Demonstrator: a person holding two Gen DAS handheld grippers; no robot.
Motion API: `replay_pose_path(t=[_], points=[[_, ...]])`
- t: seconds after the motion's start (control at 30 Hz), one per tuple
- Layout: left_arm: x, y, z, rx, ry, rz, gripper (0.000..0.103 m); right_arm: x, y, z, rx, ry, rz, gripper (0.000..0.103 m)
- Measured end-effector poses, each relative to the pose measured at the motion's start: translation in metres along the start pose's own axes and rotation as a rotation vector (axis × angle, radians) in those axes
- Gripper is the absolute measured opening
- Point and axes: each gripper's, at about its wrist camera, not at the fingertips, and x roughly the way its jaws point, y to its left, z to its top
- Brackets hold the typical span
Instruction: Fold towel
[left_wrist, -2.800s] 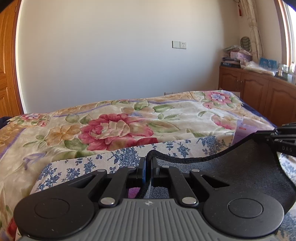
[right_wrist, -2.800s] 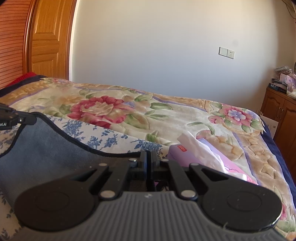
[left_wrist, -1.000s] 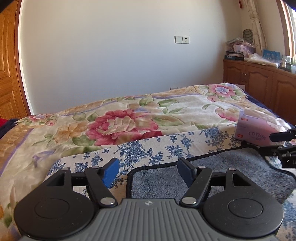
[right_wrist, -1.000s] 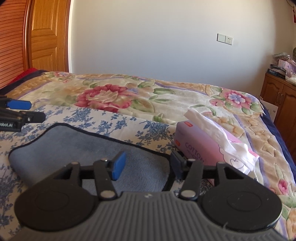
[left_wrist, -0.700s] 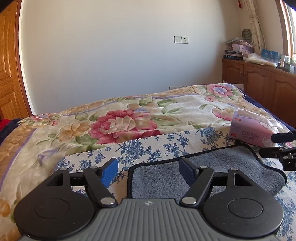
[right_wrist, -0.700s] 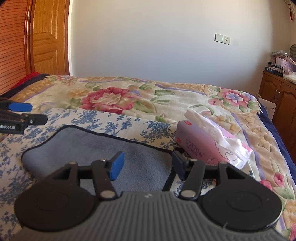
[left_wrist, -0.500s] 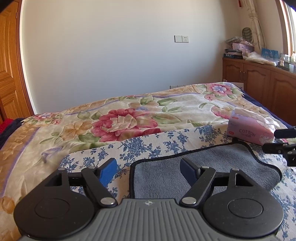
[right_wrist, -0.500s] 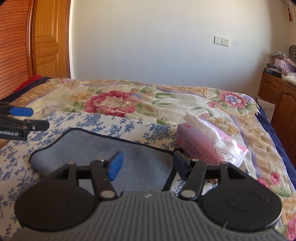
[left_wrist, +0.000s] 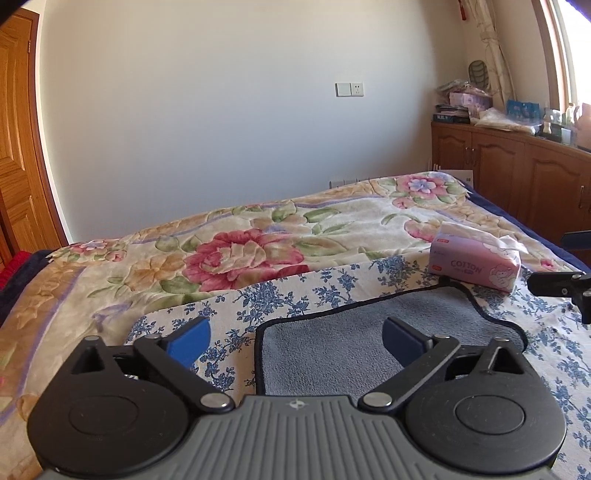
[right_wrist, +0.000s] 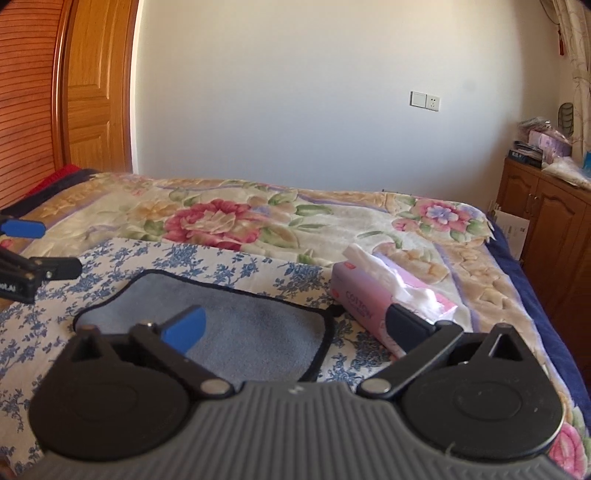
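A grey towel (left_wrist: 332, 347) with a black hem lies folded flat on a blue-flowered cloth (left_wrist: 295, 291) on the bed. It also shows in the right wrist view (right_wrist: 251, 325). My left gripper (left_wrist: 295, 338) is open and empty, held above the towel's left end. My right gripper (right_wrist: 295, 326) is open and empty, above the towel's right end. The right gripper's fingers (left_wrist: 554, 284) show at the right edge of the left wrist view. The left gripper's fingers (right_wrist: 55, 267) show at the left edge of the right wrist view.
A pink tissue box (left_wrist: 474, 262) lies just past the towel's right corner; it also shows in the right wrist view (right_wrist: 373, 295). A floral quilt (left_wrist: 240, 254) covers the bed. Wooden cabinets (left_wrist: 517, 177) stand at the right, a wooden door (right_wrist: 92, 92) at the left.
Both grippers let go of the towel and opened, and the towel now lies flat. Both have since drawn back and risen a little, so more of the towel shows.
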Motion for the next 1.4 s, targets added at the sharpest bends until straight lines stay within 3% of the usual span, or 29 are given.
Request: replay_pose_path(t=[0.53,1.4], points=[[-0.047,-0.008,0.002,-0.023,-0.019,0.007,0.103,-0.042,0.006,0.001,0.007,-0.010,-0.008,0.103],[-0.174,-0.024,-0.011,-0.042,-0.021,0.051,0.103,-0.144,0.029,-0.008,0.011,-0.045,0.005,0.103]])
